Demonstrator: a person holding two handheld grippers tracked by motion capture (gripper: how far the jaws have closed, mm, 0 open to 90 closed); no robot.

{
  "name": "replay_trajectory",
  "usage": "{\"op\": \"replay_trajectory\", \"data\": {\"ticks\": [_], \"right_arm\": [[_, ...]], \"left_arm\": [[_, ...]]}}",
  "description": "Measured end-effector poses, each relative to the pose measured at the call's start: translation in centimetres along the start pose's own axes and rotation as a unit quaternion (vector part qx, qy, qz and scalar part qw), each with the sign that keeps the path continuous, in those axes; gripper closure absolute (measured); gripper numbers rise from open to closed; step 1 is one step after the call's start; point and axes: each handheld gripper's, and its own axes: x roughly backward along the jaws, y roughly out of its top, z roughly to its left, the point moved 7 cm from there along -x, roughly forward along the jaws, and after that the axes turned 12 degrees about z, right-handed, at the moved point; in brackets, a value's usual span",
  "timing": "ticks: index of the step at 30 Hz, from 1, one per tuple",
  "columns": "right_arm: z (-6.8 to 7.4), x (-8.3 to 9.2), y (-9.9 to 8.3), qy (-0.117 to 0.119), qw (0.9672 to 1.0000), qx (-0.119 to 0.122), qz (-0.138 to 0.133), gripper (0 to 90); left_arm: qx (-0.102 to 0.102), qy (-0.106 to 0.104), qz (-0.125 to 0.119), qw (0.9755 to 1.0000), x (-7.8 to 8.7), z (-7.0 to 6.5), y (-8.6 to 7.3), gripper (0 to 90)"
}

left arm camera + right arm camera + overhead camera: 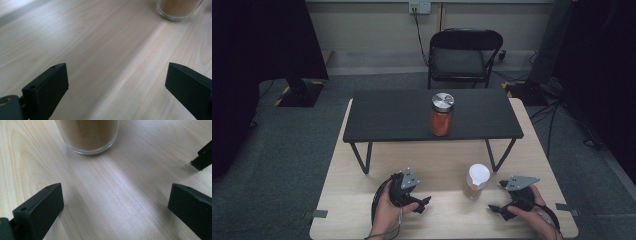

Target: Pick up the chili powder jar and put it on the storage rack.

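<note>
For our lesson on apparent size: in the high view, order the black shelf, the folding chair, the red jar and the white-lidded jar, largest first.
1. black shelf
2. folding chair, though farther away
3. red jar and white-lidded jar: too alike to rank

White-lidded tan jar [476, 182], pale woodgrain table [442, 215].

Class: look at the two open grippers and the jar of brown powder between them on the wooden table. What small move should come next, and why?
Probably ease the right gripper forward toward the jar of brown powder. Its jaws stand wide with nothing between them, and the jar sits upright just ahead of them in the right gripper view. The left gripper is also open but farther off.
</note>
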Motion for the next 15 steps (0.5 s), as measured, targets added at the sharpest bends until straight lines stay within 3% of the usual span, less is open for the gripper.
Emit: {"op": "replay_trajectory", "data": {"ticks": [15], "right_arm": [[0.00, 0.00, 0.00, 0.000, 1.0000, 0.000, 0.000, 0.0]], "left_arm": [[0.004, 0.015, 0.017, 0.9997, -0.23, 0.29, -0.99, 4.3]]}}
